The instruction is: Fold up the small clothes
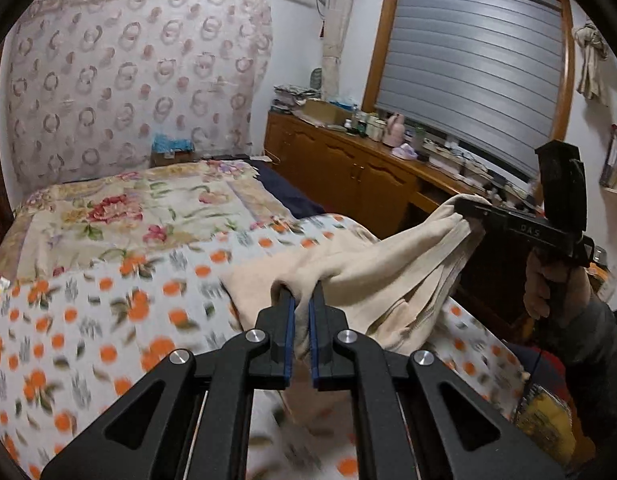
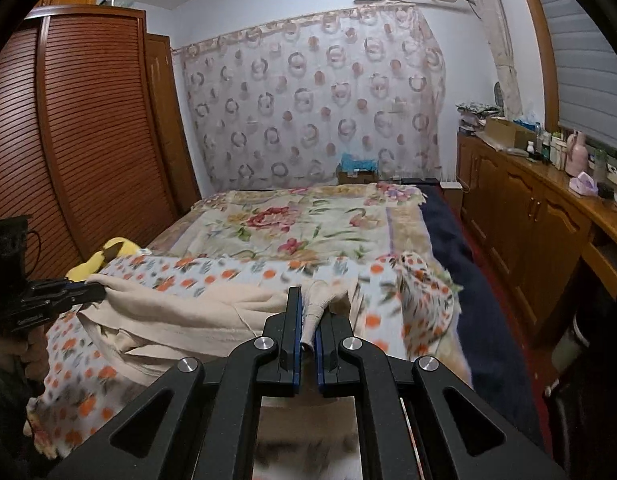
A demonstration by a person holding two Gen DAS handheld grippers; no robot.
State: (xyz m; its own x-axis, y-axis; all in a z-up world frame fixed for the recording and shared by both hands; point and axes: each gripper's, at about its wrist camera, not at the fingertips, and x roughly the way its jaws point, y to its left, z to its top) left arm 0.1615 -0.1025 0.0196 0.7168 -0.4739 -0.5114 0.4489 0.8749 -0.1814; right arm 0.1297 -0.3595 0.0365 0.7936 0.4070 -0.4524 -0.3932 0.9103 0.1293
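**Both grippers hold the garment up, ready for the fold**

The cream, soft knitted garment (image 1: 388, 276) hangs stretched between the two tools, low and right of centre in the left wrist view. Its lower folds trail onto the white bedspread printed with orange fruit (image 1: 108, 320). The left gripper (image 1: 302, 300), at bottom centre of that view, is clamped on a bunched edge of the cloth, its blue-padded jaws nearly together with fabric pinched between them. The right gripper (image 1: 468, 210), at mid right of the same view, is likewise closed on another corner, with the person's hand (image 1: 548, 284) wrapped round its handle just below. In the right wrist view, the right gripper's own jaws at bottom centre pinch a narrow ribbed strip of the same cloth.

The step in hand looks like the lift and spread: the garment is raised by two points but not yet flat. The next move probably calls for keeping both grips firm, drawing the cloth taut, and carrying the held edge over the part resting on the bedspread, so that the layers meet evenly. A slack middle could let it bunch.
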